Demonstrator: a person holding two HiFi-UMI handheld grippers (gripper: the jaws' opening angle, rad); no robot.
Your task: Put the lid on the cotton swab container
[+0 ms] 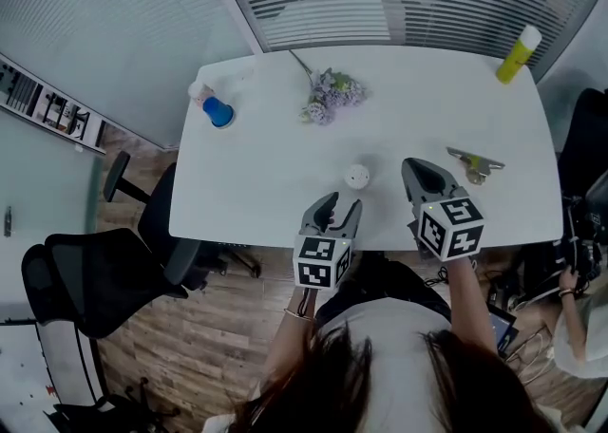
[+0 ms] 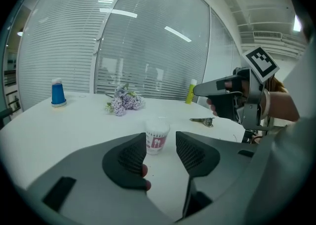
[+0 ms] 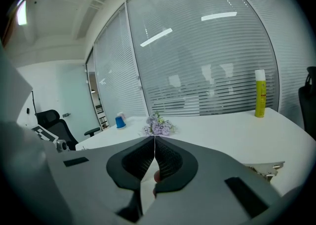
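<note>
The cotton swab container [image 1: 357, 176] is a small round clear tub with a pink label, and it stands upright near the table's front edge. From above its top shows as a white disc. In the left gripper view the container [image 2: 157, 139] stands just beyond the jaws, apart from them. My left gripper [image 1: 340, 205] is open with nothing between its pads [image 2: 132, 155]. To its right, my right gripper [image 1: 419, 171] hovers over the table, shut and empty, and in the right gripper view its jaws [image 3: 154, 143] meet at the tips.
A bunch of purple flowers [image 1: 329, 97] lies at mid-table. A blue cup [image 1: 218, 113] stands far left and a yellow bottle [image 1: 518, 53] far right. A metal clip [image 1: 476, 164] lies right of my right gripper. The white table [image 1: 266, 184] ends just below both grippers. A black chair [image 1: 104, 274] stands left.
</note>
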